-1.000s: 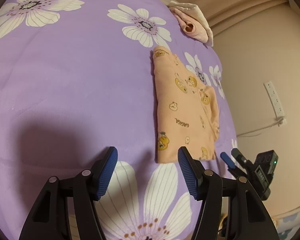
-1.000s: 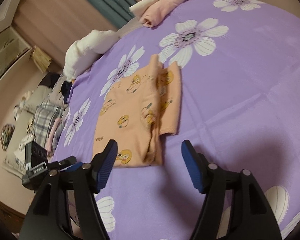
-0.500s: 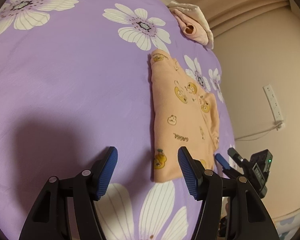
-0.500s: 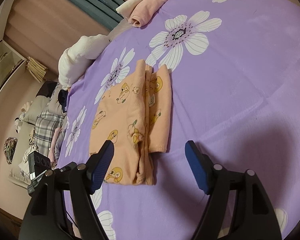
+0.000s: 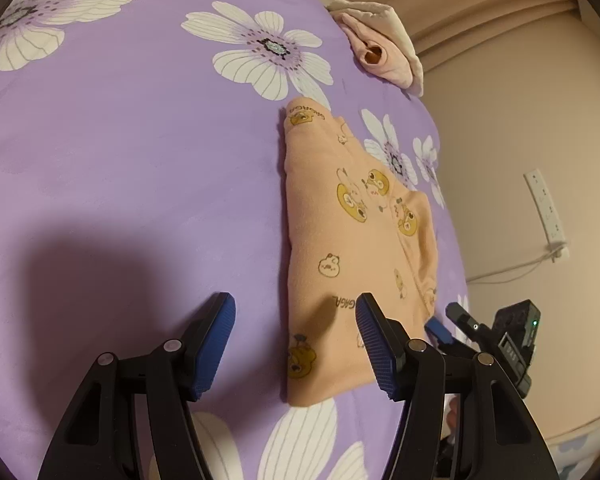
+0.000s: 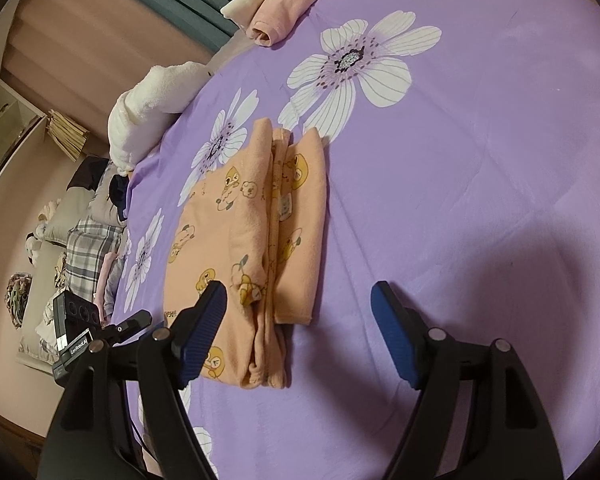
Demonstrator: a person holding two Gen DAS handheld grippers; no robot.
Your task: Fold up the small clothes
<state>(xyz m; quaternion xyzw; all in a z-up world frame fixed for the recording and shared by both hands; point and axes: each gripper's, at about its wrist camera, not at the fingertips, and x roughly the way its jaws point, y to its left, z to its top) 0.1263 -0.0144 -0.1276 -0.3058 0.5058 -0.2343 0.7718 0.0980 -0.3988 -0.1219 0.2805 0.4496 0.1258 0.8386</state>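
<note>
A folded peach cotton garment printed with yellow cartoon bears (image 5: 352, 240) lay near the side edge of the purple flowered bedspread (image 5: 120, 140), while the left gripper (image 5: 296, 340) and right gripper (image 6: 300, 328) hovered over its near end, jaws apart, gripping nothing.

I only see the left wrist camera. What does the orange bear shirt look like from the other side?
Observer: In the right wrist view, the orange garment has its folds bunched into a ridge running along its length, with a narrower panel lying flat to the right of the ridge.
Operator: Is the right gripper grabbing it?
Observer: No. The right gripper is open. The garment's near end shows between its fingers, and they aren't pinching it.
Operator: Is anything else near the shirt?
Observer: A white fluffy blanket is bundled at the left edge of the purple bedsheet, beyond the garment.
</note>
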